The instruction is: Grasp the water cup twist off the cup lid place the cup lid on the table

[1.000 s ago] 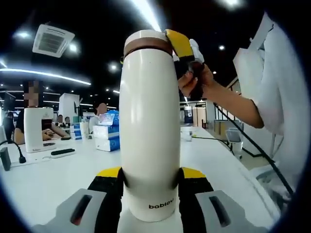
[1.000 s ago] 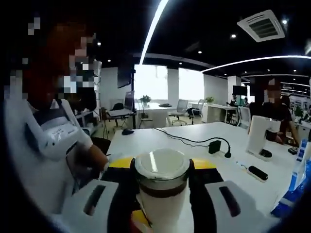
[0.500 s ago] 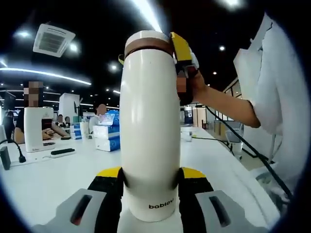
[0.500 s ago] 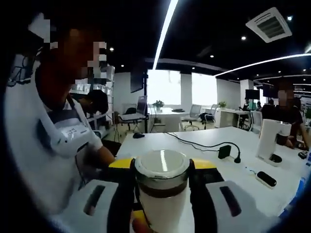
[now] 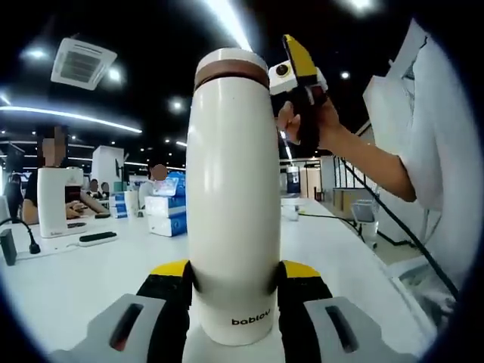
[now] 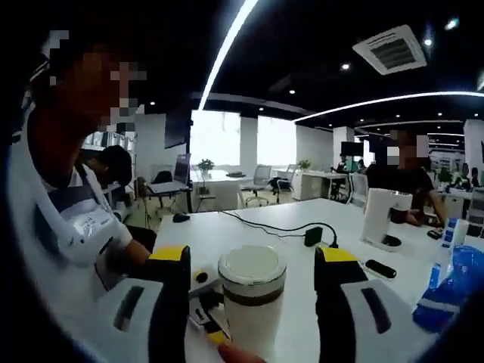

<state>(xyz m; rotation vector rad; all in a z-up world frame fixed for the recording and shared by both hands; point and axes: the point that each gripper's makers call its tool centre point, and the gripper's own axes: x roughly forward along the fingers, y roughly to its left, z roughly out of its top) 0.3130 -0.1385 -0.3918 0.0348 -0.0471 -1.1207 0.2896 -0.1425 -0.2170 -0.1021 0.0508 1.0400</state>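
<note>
A tall cream water cup (image 5: 233,189) marked "bablov" stands upright in the left gripper view, and my left gripper (image 5: 234,283) is shut on its lower body. Its lid (image 5: 231,64), white above a brown band, sits on top. A hand holds my right gripper (image 5: 299,64) just to the right of the lid, apart from it. In the right gripper view, the lid (image 6: 252,268) and the cup (image 6: 253,318) lie between the spread jaws of my right gripper (image 6: 253,257), which is open and touches neither side. Part of the left gripper (image 6: 204,314) shows below the lid.
The white table (image 5: 83,272) carries a white appliance (image 5: 53,200) with a dark remote beside it, stacked boxes (image 5: 166,204) and a black adapter with its cable (image 6: 314,234). A blue packet (image 6: 454,283) lies at the right. The person's body (image 5: 431,151) stands close on the right.
My right gripper has opened and let go of the lid, then drawn back a little from the cup's top. The cup and my left gripper have not moved.
</note>
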